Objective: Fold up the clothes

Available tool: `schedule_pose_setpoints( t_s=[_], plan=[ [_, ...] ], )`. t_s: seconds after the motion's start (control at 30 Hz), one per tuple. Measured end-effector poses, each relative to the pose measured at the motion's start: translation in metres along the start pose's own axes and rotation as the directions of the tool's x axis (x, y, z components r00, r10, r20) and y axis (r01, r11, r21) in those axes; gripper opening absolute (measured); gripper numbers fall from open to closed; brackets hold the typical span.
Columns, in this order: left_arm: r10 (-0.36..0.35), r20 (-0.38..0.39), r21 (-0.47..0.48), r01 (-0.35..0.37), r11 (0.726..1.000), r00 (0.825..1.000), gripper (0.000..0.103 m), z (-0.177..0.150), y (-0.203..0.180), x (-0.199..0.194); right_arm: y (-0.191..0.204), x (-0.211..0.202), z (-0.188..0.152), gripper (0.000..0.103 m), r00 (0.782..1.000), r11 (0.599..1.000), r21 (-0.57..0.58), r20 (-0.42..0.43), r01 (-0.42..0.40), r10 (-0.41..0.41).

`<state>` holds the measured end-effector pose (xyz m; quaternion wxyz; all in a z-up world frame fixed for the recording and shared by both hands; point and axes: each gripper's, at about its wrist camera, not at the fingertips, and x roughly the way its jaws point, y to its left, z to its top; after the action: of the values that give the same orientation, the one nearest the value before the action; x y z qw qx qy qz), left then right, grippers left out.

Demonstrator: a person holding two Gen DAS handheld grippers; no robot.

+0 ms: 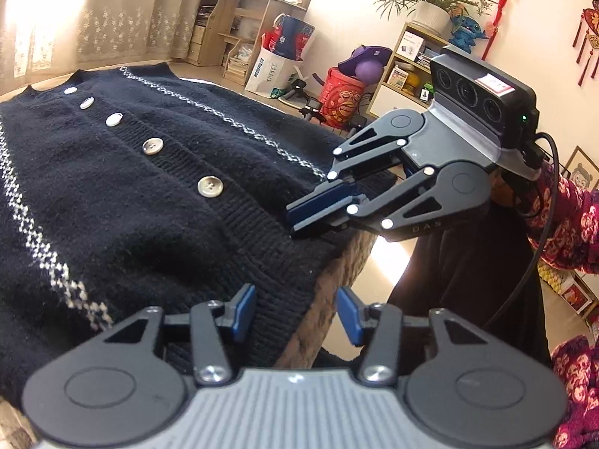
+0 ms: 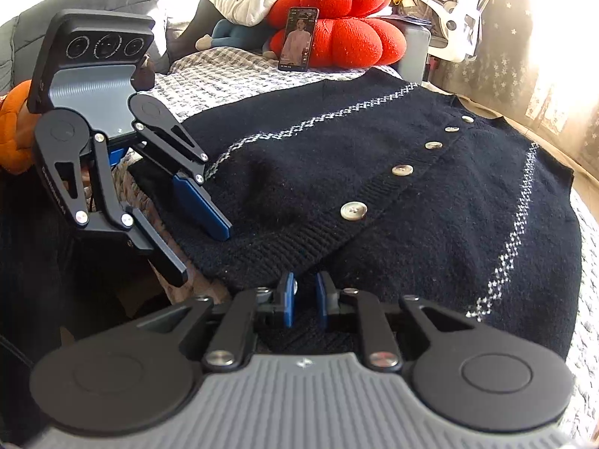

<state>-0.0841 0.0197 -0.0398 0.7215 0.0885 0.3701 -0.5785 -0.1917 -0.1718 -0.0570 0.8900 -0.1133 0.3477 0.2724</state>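
Observation:
A black knitted vest (image 1: 142,187) with white buttons and white diamond stripes lies flat and buttoned on a checked cover; it also shows in the right wrist view (image 2: 393,194). My left gripper (image 1: 295,310) is open at the vest's hem by the surface edge, one finger above the hem, one past the edge. In the right wrist view the left gripper (image 2: 202,239) straddles the hem corner, open. My right gripper (image 2: 304,297) has a narrow gap between its fingers, with the hem's ribbed edge there. In the left wrist view the right gripper (image 1: 307,213) looks nearly closed on the hem.
A red flower cushion (image 2: 337,33) with a phone (image 2: 297,39) leaning on it sits beyond the vest. The checked cover (image 2: 232,78) spreads under the vest. A shelf, plant and bags (image 1: 280,63) stand across the room. The person's dark clothes (image 1: 468,280) are close right.

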Motion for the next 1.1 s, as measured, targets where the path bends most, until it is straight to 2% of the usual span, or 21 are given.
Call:
schedule_pose_setpoints(
  t_s=[0.03, 0.13, 0.27, 0.37, 0.47, 0.57, 0.73, 0.93, 1.1],
  plan=[
    [-0.004, -0.001, 0.000, 0.004, 1.000, 1.000, 0.049, 0.000, 0.000, -0.003, 0.001, -0.001, 0.000, 0.025, 1.000, 1.000, -0.003, 0.000, -0.003, 0.003],
    [0.002, 0.045, -0.019, -0.001, 1.000, 0.999, 0.049, 0.003, 0.002, -0.013, 0.003, -0.006, 0.001, 0.025, 1.000, 1.000, -0.006, 0.020, -0.012, 0.012],
    [0.036, 0.109, -0.062, -0.029, 0.998, 0.993, 0.049, 0.007, 0.009, -0.023, -0.004, -0.010, 0.008, 0.025, 0.994, 0.997, 0.067, 0.107, -0.036, 0.028],
    [0.067, 0.075, -0.074, -0.061, 0.995, 0.995, 0.049, 0.006, 0.015, -0.018, -0.006, -0.004, 0.012, 0.025, 0.995, 0.998, 0.067, 0.098, -0.007, 0.001],
    [0.094, 0.006, -0.071, -0.094, 0.993, 0.996, 0.049, 0.001, 0.018, -0.014, -0.004, 0.004, 0.011, 0.025, 0.999, 0.999, 0.033, 0.036, 0.020, -0.021],
    [0.082, -0.016, -0.069, -0.083, 0.994, 0.997, 0.049, -0.005, 0.021, -0.021, -0.003, 0.005, 0.006, 0.028, 0.999, 0.999, 0.004, 0.015, 0.036, -0.036],
    [0.046, -0.057, -0.091, -0.051, 0.995, 0.997, 0.053, -0.012, 0.021, -0.029, -0.006, 0.000, 0.000, 0.033, 1.000, 0.999, 0.031, 0.009, 0.028, -0.028],
    [0.023, -0.068, -0.060, -0.027, 0.998, 0.997, 0.058, -0.013, 0.010, -0.031, -0.007, -0.004, -0.005, 0.041, 1.000, 0.999, 0.043, -0.004, 0.013, -0.013],
    [-0.013, -0.026, -0.011, 0.012, 1.000, 1.000, 0.059, -0.008, -0.002, -0.035, -0.009, -0.011, -0.007, 0.045, 1.000, 0.997, 0.072, 0.003, -0.015, 0.015]
  ],
)
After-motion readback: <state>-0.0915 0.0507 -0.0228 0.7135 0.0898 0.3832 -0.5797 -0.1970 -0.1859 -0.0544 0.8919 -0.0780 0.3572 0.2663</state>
